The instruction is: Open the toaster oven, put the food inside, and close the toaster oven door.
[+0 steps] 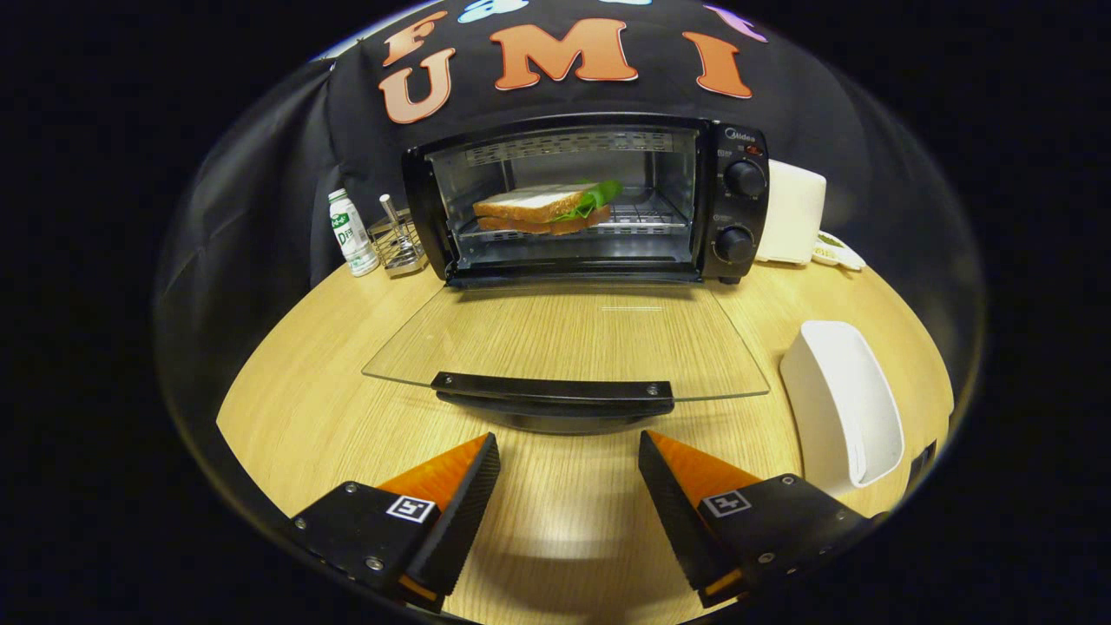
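Note:
A black toaster oven (733, 204) stands at the back of the wooden table, with its glass door (564, 338) folded down flat toward me. The door's black handle (553, 392) lies just ahead of my fingertips. Inside, on the wire rack (638, 221), rests a sandwich (542, 208) of white bread with green lettuce sticking out. My gripper (568, 473) hovers low over the table in front of the door, open, with nothing between its fingers.
A white dish (846, 404) sits on the table to the right of the door. Left of the oven stand a small white bottle (351, 233) and a wire holder (399, 243). A white appliance (794, 213) stands right of the oven.

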{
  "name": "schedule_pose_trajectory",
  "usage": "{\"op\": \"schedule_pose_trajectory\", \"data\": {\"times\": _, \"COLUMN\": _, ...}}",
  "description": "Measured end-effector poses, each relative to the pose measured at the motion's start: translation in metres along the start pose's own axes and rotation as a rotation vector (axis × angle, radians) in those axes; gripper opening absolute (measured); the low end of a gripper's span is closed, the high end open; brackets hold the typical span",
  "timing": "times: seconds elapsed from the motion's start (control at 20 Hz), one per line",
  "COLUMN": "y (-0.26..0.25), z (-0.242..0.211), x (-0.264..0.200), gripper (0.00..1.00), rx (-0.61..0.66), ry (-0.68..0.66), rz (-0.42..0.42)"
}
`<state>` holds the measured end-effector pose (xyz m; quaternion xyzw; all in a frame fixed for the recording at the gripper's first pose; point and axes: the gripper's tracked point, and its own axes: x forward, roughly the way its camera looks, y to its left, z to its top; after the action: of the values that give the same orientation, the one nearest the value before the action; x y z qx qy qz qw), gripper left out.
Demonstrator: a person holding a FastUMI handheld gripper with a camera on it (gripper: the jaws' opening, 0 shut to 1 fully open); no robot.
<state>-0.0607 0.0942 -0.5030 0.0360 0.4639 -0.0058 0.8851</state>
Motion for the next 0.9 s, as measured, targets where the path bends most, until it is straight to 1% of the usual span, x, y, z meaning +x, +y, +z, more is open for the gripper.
{"op": "schedule_pose_trajectory", "data": {"times": 0.05, "y": 0.002, "z": 0.004, "x": 0.004, "gripper": 0.93, "rx": -0.007, "ry": -0.016, "rz": -0.003}}
{"op": "schedule_pose_trajectory", "data": {"times": 0.15, "y": 0.001, "z": 0.005, "x": 0.004, "gripper": 0.91, "rx": -0.039, "ry": 0.0, "rz": -0.011}}
{"op": "schedule_pose_trajectory", "data": {"times": 0.35, "y": 0.005, "z": 0.028, "x": -0.001, "gripper": 0.91, "rx": -0.059, "ry": -0.058, "rz": 0.005}}
{"op": "schedule_pose_trajectory", "data": {"times": 0.55, "y": 0.002, "z": 0.07, "x": -0.008, "gripper": 0.91, "rx": -0.017, "ry": -0.136, "rz": 0.011}}
{"op": "schedule_pose_trajectory", "data": {"times": 0.75, "y": -0.005, "z": 0.123, "x": -0.017, "gripper": 0.9, "rx": 0.012, "ry": -0.252, "rz": -0.004}}
{"op": "schedule_pose_trajectory", "data": {"times": 0.9, "y": -0.009, "z": 0.151, "x": -0.02, "gripper": 0.9, "rx": 0.036, "ry": -0.293, "rz": -0.014}}
